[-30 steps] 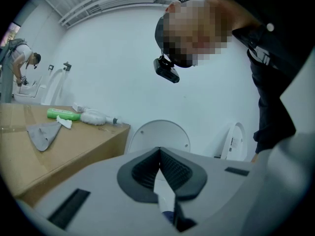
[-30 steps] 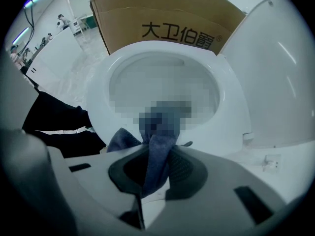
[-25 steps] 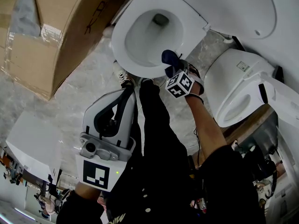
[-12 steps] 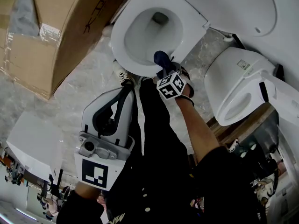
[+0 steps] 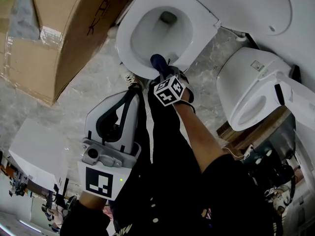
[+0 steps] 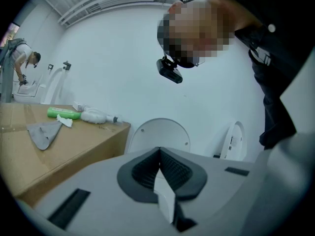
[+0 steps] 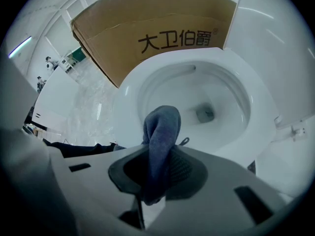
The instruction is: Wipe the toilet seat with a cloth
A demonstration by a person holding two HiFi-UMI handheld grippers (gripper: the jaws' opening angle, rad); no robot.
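The left gripper (image 6: 159,151), at the near left, has its jaws pressed together on nothing, while the right gripper (image 7: 160,154) pinches tightly the dark blue cloth (image 7: 162,127) over the near rim of the toilet seat (image 7: 127,100).

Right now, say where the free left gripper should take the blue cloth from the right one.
Take the rounded folded end of the blue cloth that pokes out beyond the right gripper, coming in from the toilet bowl side, probably. The rest is clamped between those jaws, so only that loop is free. The left gripper is shut on nothing; open it first.
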